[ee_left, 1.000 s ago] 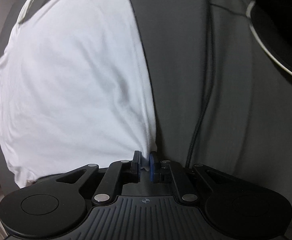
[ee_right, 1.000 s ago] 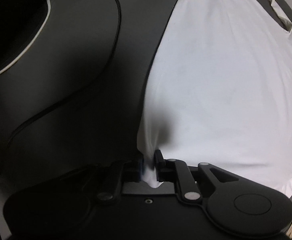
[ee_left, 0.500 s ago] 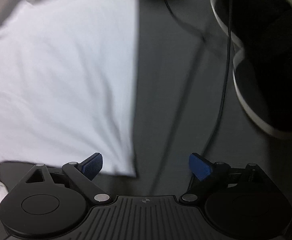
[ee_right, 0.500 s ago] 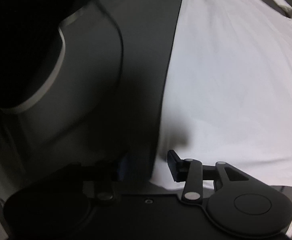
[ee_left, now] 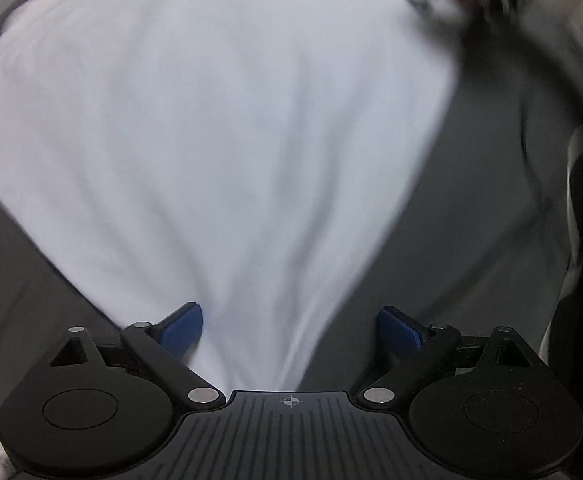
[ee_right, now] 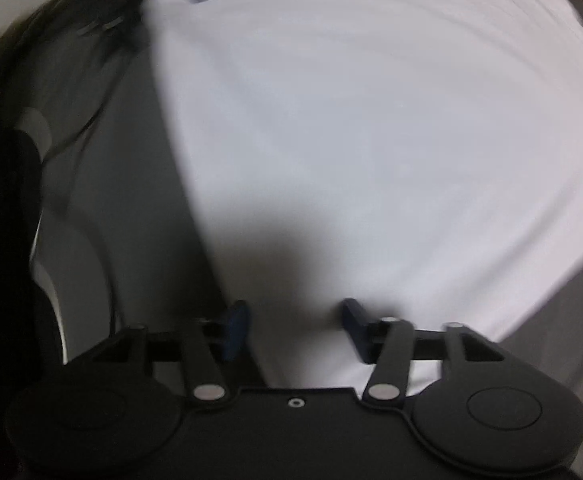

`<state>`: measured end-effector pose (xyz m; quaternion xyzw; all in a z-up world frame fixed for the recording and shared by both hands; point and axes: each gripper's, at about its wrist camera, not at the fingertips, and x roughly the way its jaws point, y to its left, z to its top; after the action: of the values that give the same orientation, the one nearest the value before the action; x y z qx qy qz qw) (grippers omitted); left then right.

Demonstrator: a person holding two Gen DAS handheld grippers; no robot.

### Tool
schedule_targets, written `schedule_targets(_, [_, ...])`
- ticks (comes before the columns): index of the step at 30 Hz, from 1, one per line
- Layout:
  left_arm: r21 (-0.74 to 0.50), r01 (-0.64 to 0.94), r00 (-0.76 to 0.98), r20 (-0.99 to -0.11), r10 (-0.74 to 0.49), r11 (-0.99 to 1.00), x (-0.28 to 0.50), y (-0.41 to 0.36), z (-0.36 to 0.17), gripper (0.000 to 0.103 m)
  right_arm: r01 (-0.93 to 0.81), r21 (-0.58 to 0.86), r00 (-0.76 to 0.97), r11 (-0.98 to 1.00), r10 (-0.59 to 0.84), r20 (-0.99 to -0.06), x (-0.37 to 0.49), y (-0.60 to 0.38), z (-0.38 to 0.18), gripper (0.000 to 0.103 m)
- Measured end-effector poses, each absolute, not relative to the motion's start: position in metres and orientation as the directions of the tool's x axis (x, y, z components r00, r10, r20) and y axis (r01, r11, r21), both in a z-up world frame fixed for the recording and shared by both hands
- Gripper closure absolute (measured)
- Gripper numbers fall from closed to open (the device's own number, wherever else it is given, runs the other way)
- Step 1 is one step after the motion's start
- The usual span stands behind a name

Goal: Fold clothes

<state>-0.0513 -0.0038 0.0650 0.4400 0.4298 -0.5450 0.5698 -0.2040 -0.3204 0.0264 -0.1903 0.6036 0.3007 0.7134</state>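
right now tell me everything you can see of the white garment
The white garment looks like thin, soft knit fabric, plain and unprinted, spread flat on a dark grey surface with soft creases fanning out from a narrowing corner. That corner lies between the open blue pads of the left gripper, unpinched. The view is motion-blurred.

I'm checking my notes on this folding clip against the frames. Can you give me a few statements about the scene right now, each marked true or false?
1. The left gripper is clamped on the white garment. False: its jaws stand wide apart, having just been opening, with cloth lying loose between them.
2. The garment lies on a dark grey surface. True.
3. The right gripper is open over the cloth. True.
4. The garment is blue. False: it is white.
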Motion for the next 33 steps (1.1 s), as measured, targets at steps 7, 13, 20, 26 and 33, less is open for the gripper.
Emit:
schedule_targets(7, [-0.038, 0.986, -0.064, -0.985, -0.158, -0.160, -0.068, 0.005, 0.088, 0.002, -0.792, 0.126, -0.013, 0.597, 0.190, -0.982, -0.215, -0.320, 0.040, 0.045])
schedule_targets(13, [-0.054, 0.989, -0.100, -0.927, -0.361, -0.137, -0.076, -0.006, 0.107, 0.002, -0.669, 0.223, 0.095, 0.709, 0.380, -0.920, -0.194, -0.322, 0.058, 0.044])
schedule_targets(20, [-0.027, 0.976, -0.071, -0.977, -0.199, -0.217, -0.089, -0.004, 0.063, 0.002, -0.664, 0.296, -0.028, 0.686, 0.373, -0.928, -0.175, -0.286, 0.024, 0.033])
schedule_targets(26, [-0.116, 0.959, -0.174, -0.961, -0.215, -0.260, -0.096, 0.001, 0.085, 0.002, -0.702, 0.389, -0.163, 0.596, 0.397, -0.903, -0.157, -0.243, 0.026, 0.041])
schedule_targets(33, [-0.018, 0.993, -0.064, -0.916, -0.397, -0.119, -0.078, -0.018, 0.111, 0.002, -0.711, 0.211, -0.009, 0.670, 0.292, -0.956, -0.154, -0.269, 0.042, 0.048])
